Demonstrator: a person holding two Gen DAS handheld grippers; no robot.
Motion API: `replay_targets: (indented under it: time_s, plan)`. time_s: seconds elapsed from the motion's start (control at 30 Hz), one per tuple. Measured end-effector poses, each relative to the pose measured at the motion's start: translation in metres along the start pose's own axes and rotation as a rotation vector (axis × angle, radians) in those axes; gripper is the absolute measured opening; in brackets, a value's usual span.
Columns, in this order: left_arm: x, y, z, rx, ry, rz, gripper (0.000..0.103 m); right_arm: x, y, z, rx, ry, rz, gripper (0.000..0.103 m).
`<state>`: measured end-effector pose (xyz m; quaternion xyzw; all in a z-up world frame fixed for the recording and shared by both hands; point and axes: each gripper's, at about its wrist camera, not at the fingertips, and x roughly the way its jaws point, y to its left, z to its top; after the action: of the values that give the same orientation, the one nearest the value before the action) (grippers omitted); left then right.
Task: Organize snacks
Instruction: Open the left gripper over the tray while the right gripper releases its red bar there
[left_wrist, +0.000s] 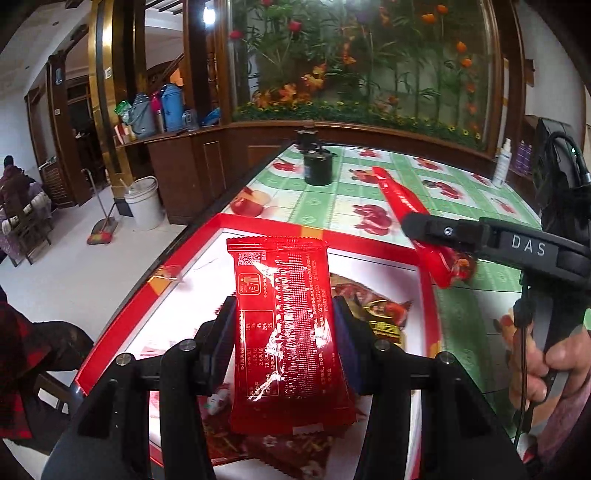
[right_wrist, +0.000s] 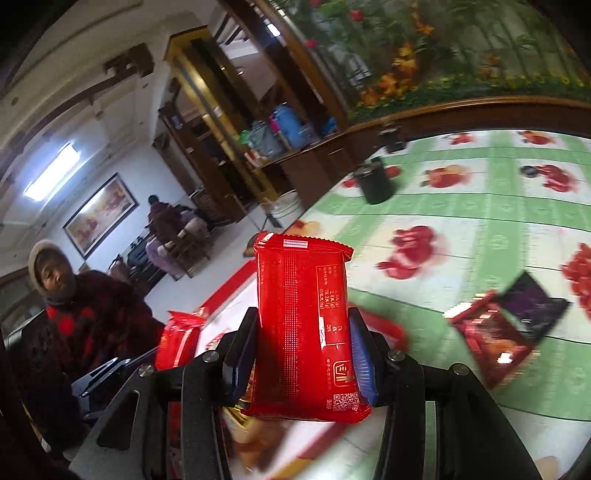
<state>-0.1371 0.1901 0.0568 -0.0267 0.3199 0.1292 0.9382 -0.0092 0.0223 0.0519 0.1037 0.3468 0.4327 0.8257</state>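
My left gripper (left_wrist: 284, 328) is shut on a red snack packet (left_wrist: 288, 328) and holds it above a red-rimmed white box (left_wrist: 273, 224) on the table. Other snack packets (left_wrist: 384, 314) lie inside the box. My right gripper (right_wrist: 301, 343) is shut on a second red snack packet (right_wrist: 303, 332), held above the box's right side. In the left wrist view the right gripper (left_wrist: 424, 227) shows at the right, with its red packet (left_wrist: 406, 218) seen edge-on. In the right wrist view the left gripper's packet (right_wrist: 181, 339) shows at the lower left.
The table has a green and white fruit-print cloth (left_wrist: 332, 199). A black cylindrical container (left_wrist: 318, 168) stands at its far side. Two loose packets, one dark red (right_wrist: 491, 332) and one purple (right_wrist: 535, 306), lie on the cloth right of the box. A person in red (right_wrist: 74, 306) sits at the left.
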Motion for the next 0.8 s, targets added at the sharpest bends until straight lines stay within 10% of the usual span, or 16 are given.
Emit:
replay_targets:
  time_s: [0.33, 0.5, 0.8]
  plan:
    - [0.001, 0.016, 0.0, -0.019, -0.007, 0.081, 0.049, 0.029, 0.033, -0.008, -0.054, 0.053, 0.056, 0.05]
    - [-0.003, 0.023, 0.004, -0.046, -0.014, 0.133, 0.066, 0.007, 0.013, 0.003, -0.007, -0.022, 0.07, 0.053]
    - [-0.008, -0.015, 0.016, 0.032, -0.038, 0.086, 0.071, -0.079, -0.111, 0.028, 0.197, -0.196, -0.245, 0.053]
